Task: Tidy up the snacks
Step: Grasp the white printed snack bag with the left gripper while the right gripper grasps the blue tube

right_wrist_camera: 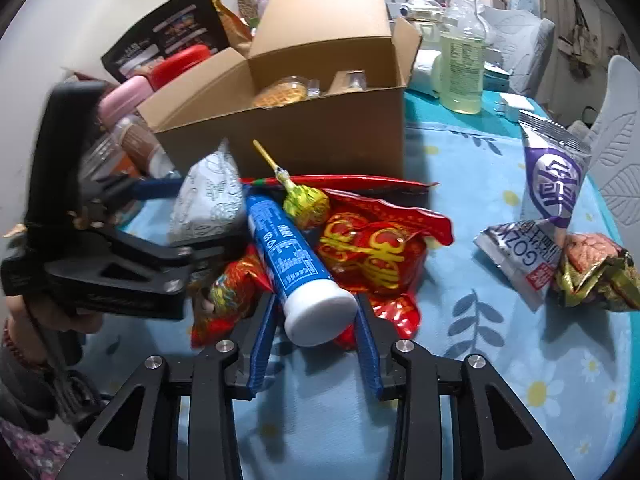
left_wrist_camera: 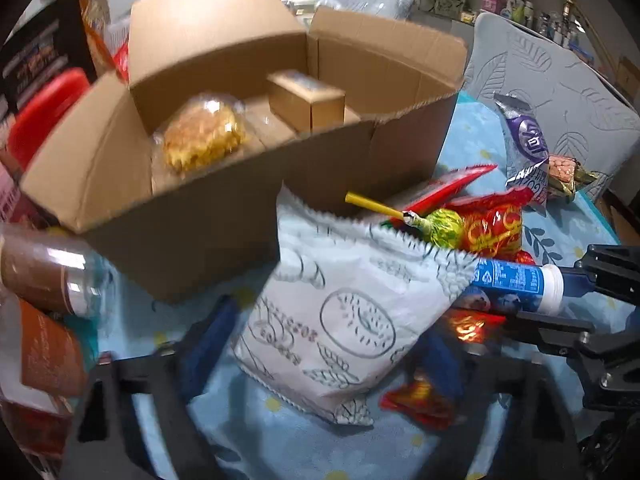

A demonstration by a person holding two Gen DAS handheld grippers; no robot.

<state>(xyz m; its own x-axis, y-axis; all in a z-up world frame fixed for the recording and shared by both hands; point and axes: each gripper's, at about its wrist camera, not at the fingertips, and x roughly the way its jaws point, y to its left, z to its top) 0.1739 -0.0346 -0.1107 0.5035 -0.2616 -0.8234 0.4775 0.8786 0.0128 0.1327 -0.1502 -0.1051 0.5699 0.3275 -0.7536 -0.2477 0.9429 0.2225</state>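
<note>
Snack pile: grip state and handling

Tube (right_wrist_camera: 298,256), blue with a white cap, lies at centre of the right wrist view on top of the red wrappers (right_wrist_camera: 372,256), cap end toward the camera. Right gripper (right_wrist_camera: 316,320) has its jaws clenched on the cap end, one blue pad on each side. The tube looks rigid and smooth, probably light; the cap end is a sound hold, though a smooth round body may twist in the pads if lifted fast.

Pouch (left_wrist_camera: 340,320), white with printed drawings, sits at lower centre of the left wrist view. Left gripper (left_wrist_camera: 324,356) straddles it with jaws about half closed; whether the pads press on it cannot be told. The pouch is soft, crinkly and air-filled, so it will deform; a hold across the middle, not the serrated edge, seems safest.

Surroundings:
- Box (right_wrist_camera: 288,136), open cardboard, stands behind the pile and holds a wrapped pastry (left_wrist_camera: 200,136) and a small carton (left_wrist_camera: 306,100). It is the likely destination.
- Lollipop (right_wrist_camera: 306,204) rests against the tube's far end and may be dragged along.
- Purple packets (right_wrist_camera: 554,184) lie well apart at the right on the blue worktop (right_wrist_camera: 500,360).
- Bottle (right_wrist_camera: 462,60) stands at upper right beside the box.

The two grippers work close together; the near box wall must be cleared on any lift.
</note>
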